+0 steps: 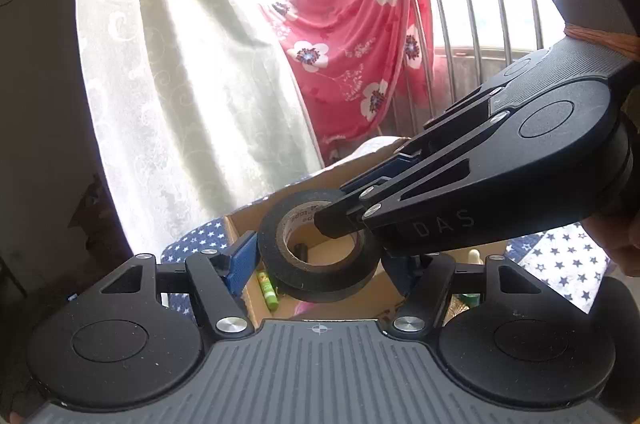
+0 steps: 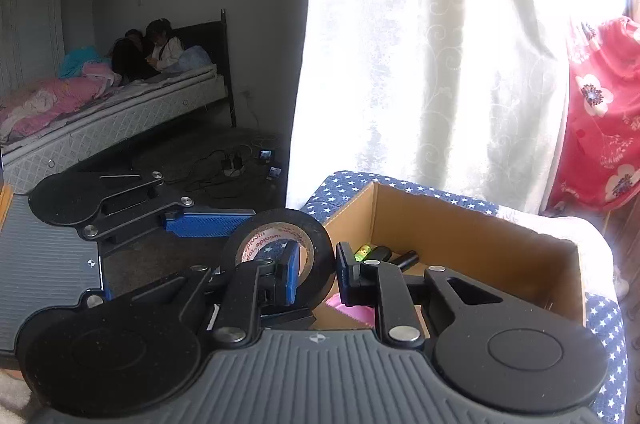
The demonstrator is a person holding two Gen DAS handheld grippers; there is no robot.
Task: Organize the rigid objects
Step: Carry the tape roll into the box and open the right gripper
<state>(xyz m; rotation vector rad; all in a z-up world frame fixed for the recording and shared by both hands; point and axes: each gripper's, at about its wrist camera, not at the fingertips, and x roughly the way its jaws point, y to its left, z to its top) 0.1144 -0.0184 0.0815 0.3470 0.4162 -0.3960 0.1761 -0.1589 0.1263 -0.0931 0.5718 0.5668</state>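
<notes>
- Black roll of electrical tape [image 1: 320,248] with a printed cardboard core sits in mid-air above the open brown cardboard box [image 2: 460,220].
- Right gripper [image 2: 316,274] is clamped on the roll's wall: one blue pad inside the core, the other finger on the outside.
- Left gripper [image 1: 320,264] stands about half open, fingers either side of the roll; contact unclear, its right finger is hidden.
- Box rests on blue star-print cloth [image 2: 600,308]; green tube [image 1: 267,286] and dark cylinders lie inside.
</notes>
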